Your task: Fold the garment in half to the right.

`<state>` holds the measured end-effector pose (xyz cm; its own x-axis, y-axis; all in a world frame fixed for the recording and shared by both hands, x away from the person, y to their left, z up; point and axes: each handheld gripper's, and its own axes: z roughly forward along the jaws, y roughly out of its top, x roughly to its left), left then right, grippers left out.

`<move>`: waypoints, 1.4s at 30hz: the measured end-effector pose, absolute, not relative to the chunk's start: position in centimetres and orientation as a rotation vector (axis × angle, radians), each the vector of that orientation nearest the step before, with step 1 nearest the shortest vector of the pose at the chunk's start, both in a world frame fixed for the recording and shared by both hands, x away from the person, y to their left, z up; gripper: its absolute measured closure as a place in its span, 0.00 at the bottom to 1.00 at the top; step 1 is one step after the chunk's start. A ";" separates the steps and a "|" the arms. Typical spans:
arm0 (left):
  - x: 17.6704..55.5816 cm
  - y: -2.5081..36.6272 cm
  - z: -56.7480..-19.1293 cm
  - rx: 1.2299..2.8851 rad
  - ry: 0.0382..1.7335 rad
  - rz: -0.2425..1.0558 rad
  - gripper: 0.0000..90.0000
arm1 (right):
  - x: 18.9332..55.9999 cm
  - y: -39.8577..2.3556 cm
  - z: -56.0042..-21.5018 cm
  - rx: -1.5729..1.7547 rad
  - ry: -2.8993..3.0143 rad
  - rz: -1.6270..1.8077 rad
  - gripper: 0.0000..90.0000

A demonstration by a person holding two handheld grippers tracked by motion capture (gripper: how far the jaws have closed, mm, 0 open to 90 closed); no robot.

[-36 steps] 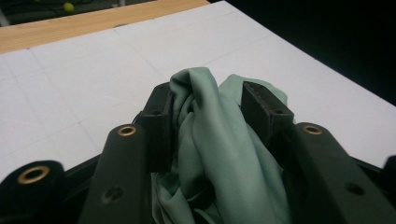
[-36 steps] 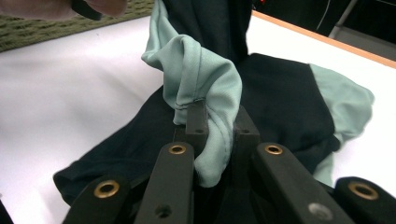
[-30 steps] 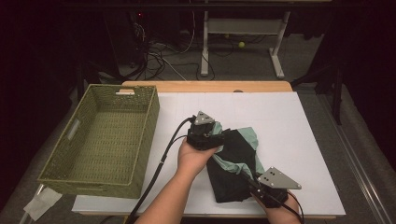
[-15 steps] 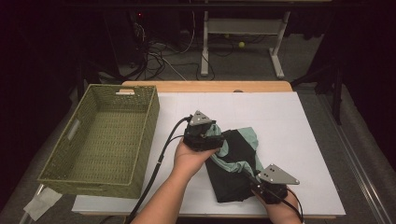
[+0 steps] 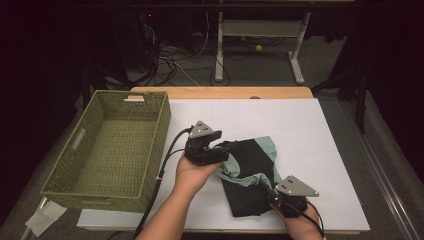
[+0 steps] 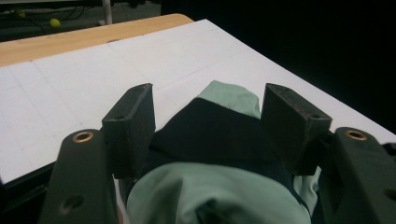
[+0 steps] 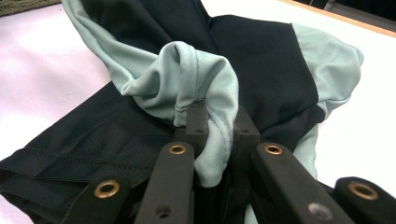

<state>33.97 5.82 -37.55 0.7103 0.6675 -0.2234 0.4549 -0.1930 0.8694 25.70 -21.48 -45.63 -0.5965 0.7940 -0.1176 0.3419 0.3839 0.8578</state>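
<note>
On the white table [image 5: 320, 150] — right gripper [image 7: 217, 123] pinching the green-black garment [image 5: 250, 172], left gripper [image 6: 208, 123] agape over it — no legible writing.

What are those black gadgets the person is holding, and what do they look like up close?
They are two handheld grippers. The left gripper and right gripper are both black, each topped with a grey three-cornered plate and trailing a black cable. Up close, each has two blocky black jaws on arms fitted with brass-coloured rivets. The person's forearms show no sleeves.
</note>
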 end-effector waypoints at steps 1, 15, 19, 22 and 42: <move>33.5 6.1 -37.6 1.839 0.871 0.261 0.37 | 25.7 -21.5 -45.6 0.974 2.125 1.138 0.92; 29.8 8.6 -40.8 1.837 0.888 0.259 0.37 | 25.7 -21.3 -45.6 0.970 2.124 1.135 0.92; 30.0 8.5 -42.1 1.850 0.894 0.220 0.40 | 25.7 -21.4 -45.7 0.970 2.127 1.133 0.92; 30.3 8.1 -42.7 1.857 0.896 0.192 0.52 | 25.7 -21.4 -45.6 0.970 2.128 1.134 0.92; 34.7 4.3 -39.3 1.880 0.901 0.254 0.87 | 23.8 -20.5 -45.0 0.911 2.158 1.225 0.91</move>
